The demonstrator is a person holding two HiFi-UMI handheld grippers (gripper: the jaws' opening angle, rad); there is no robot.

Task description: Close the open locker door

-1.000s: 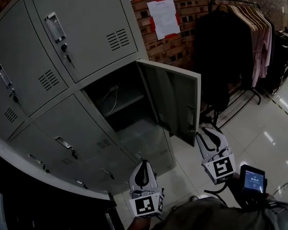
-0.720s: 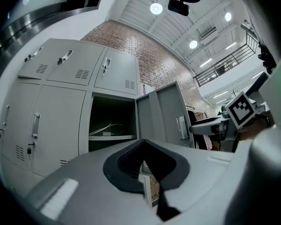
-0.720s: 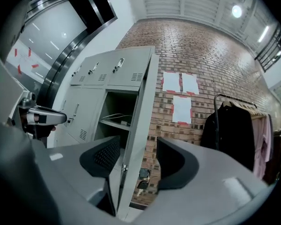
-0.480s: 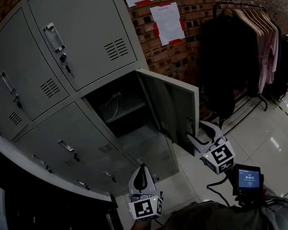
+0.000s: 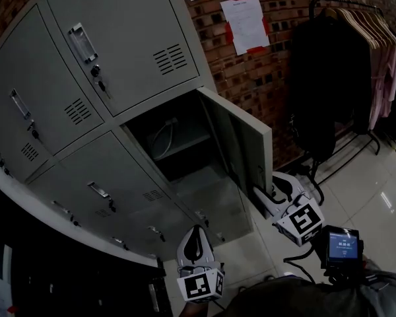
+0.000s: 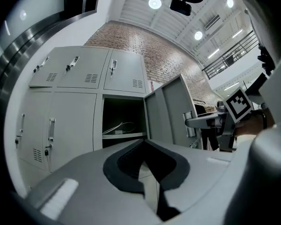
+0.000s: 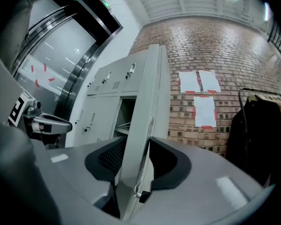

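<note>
Right gripper [image 5: 264, 185] moved onto door [image 5: 243, 144] edge, jaws just closing, gripping it. Left gripper [image 5: 197, 229] jaws together, empty. Grey lockers [image 5: 119, 38], brick wall [image 5: 277, 65], glossy floor [image 5: 376, 190]; papers [image 5: 245, 15] illegible.

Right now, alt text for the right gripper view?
The fingers of the right gripper have just closed onto the free edge of the open locker door, which stands edge-on up the middle. Left of it are closed lockers and the left gripper; right of it, a brick wall with taped papers and dark hanging clothes.

Grey locker door [image 5: 241, 140], red-brown brick wall [image 5: 267, 71], white papers [image 5: 245, 15] edged with red tape [image 5: 254, 49], black coats [image 5: 323, 84].
</note>
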